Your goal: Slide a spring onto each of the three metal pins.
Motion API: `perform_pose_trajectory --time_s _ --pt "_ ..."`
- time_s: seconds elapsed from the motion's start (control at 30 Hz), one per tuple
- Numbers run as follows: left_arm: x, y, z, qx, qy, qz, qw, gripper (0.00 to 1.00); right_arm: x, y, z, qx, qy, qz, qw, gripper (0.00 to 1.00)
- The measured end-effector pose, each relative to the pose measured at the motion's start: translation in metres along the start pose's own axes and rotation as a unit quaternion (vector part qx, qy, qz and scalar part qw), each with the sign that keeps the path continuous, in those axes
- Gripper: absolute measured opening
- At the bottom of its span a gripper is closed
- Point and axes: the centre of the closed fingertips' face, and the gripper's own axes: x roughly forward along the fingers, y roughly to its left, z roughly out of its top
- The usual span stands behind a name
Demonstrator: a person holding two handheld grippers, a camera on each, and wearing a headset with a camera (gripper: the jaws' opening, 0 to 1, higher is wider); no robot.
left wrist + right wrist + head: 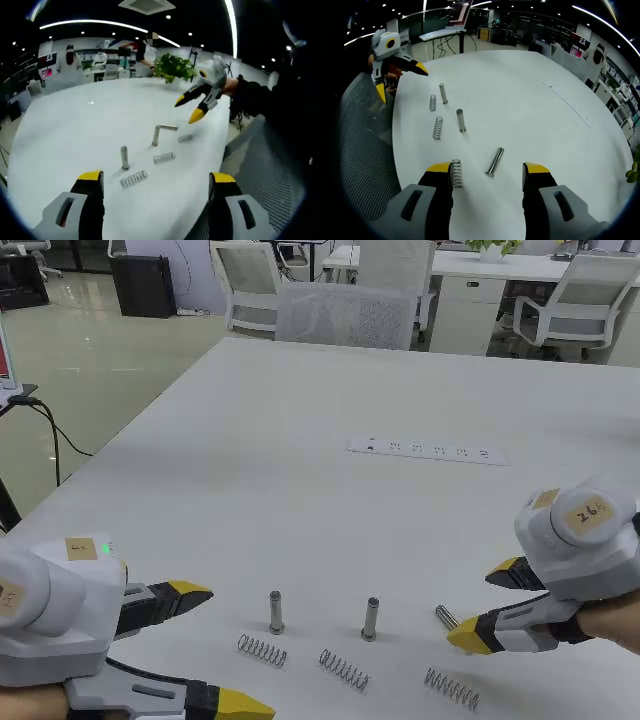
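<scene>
White table [300, 470] in an office, chairs [345, 315] behind; left gripper [235, 650] and right gripper [475, 608] jaws apart.

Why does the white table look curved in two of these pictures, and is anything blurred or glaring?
Left gripper view: a fisheye lens bows the white table and ceiling light strips; the metal coil springs look soft. Right gripper view: same bowing, the lying metal pin is crisp. Head view: straight lines, even light, faint shadows, sheen on the glossy floor.
</scene>
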Motion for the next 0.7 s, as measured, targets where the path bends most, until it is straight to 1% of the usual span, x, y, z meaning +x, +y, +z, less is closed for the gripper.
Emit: perform_pose_trajectory --time_s 0.07,0.3,0.5,0.63,0.7 --pt "0.0 0.001 -0.001 -0.001 0.001 0.001 1.0 0.79 0.0 -0.002 0.002 -0.002 -0.002 -0.002 1.0 0.78" --pt "0.0 0.003 -0.005 0.0 0.01 0.003 0.9999 0.77 0.001 -0.002 -0.006 -0.005 0.015 -0.001 0.9999 0.78" --pt "0.001 0.002 -0.008 0.004 0.022 0.002 0.9998 0.76 0.001 -0.002 -0.004 -0.009 0.014 0.002 0.9999 0.78" --pt "0.001 0.003 -0.011 0.007 0.026 0.003 0.9996 0.75 0.003 -0.001 -0.008 -0.014 0.026 0.003 0.9995 0.77" --pt "0.001 0.004 -0.011 0.007 0.026 0.004 0.9996 0.75 0.003 0.0 -0.008 -0.015 0.028 0.006 0.9995 0.77"
